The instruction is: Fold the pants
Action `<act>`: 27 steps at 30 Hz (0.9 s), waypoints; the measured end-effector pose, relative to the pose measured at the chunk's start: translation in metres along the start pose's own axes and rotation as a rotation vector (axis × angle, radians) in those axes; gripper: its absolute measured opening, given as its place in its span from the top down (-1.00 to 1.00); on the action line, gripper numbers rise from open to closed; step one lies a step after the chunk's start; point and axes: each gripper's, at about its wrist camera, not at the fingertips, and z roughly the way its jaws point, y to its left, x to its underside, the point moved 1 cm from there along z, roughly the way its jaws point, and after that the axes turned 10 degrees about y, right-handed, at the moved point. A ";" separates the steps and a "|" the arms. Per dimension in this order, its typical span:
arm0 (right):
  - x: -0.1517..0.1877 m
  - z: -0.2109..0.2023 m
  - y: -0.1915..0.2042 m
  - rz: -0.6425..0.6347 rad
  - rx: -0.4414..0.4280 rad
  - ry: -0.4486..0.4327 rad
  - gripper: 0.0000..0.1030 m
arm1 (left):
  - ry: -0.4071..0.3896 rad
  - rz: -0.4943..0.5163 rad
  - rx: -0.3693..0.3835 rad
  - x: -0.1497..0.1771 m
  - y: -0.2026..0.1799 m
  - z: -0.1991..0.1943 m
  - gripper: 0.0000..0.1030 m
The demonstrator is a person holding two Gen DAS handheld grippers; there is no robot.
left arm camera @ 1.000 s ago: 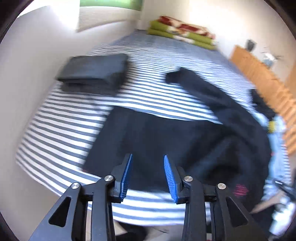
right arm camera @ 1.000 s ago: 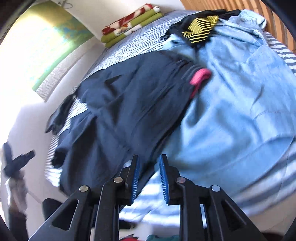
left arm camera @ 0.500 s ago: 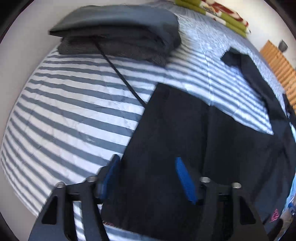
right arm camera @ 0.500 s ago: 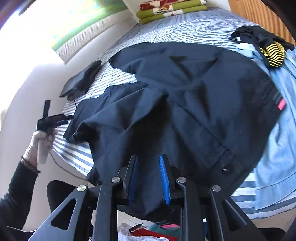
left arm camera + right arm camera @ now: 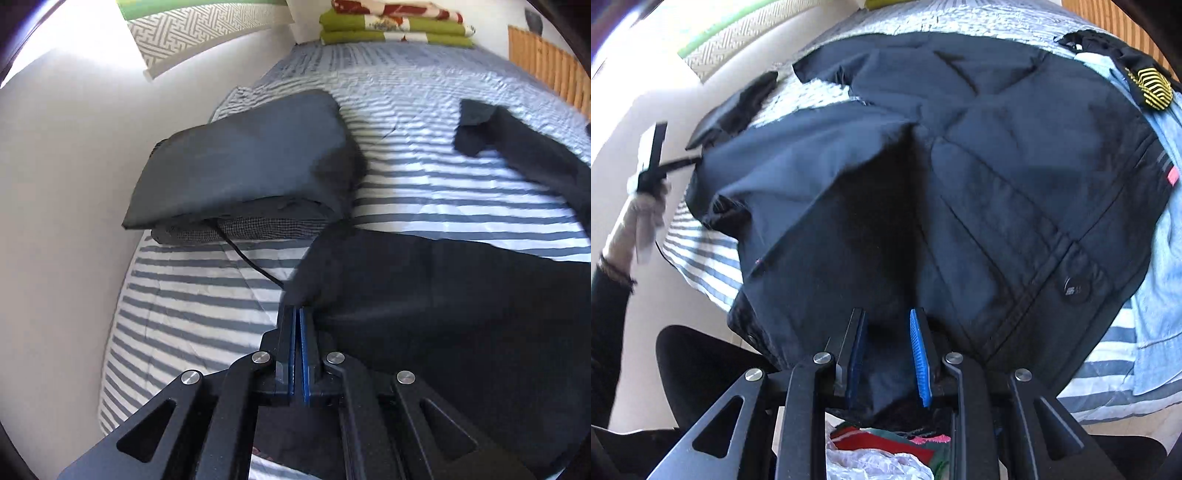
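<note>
Dark navy pants (image 5: 443, 295) lie spread on the striped bed (image 5: 184, 302). My left gripper (image 5: 297, 308) is shut on a corner of the near leg's end, its blue pads almost touching. In the right wrist view the pants (image 5: 997, 166) show their waistband and button near the bed's edge. The right gripper (image 5: 884, 312) has bunched waist fabric between its pads, and creases run up from it. The left gripper (image 5: 655, 162) shows at the far left, held by a person's hand (image 5: 635, 221).
A stack of folded dark garments (image 5: 251, 158) with a black cable (image 5: 251, 262) sits left of the leg. Green and red blankets (image 5: 395, 26) lie at the bed's head by a wooden rail (image 5: 546, 62). Light blue denim (image 5: 1156, 295) and a black-yellow garment (image 5: 1152, 88) lie right.
My left gripper went from open above the leg to shut on its corner, closer to the folded stack. The right gripper keeps its hold and has come nearer the waistband.
</note>
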 end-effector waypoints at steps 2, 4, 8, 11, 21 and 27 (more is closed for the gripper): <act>0.001 0.001 0.002 -0.021 0.010 0.006 0.57 | 0.042 0.021 -0.146 -0.002 -0.001 0.018 0.92; 0.001 -0.001 0.003 -0.035 0.014 0.014 0.56 | 0.103 -0.028 -0.116 0.001 0.011 0.027 0.91; -0.001 -0.014 -0.004 -0.029 -0.002 0.015 0.56 | 0.033 -0.072 0.010 -0.002 0.023 -0.010 0.91; -0.011 -0.041 -0.019 -0.003 0.016 -0.043 0.56 | -0.016 -0.033 0.147 -0.022 0.008 -0.047 0.75; -0.058 -0.120 -0.111 0.144 0.180 -0.226 0.36 | -0.093 0.070 0.362 -0.174 -0.113 -0.094 -0.07; -0.104 -0.116 -0.157 0.176 0.254 -0.209 0.29 | -0.016 0.050 0.477 -0.257 -0.186 -0.064 -0.17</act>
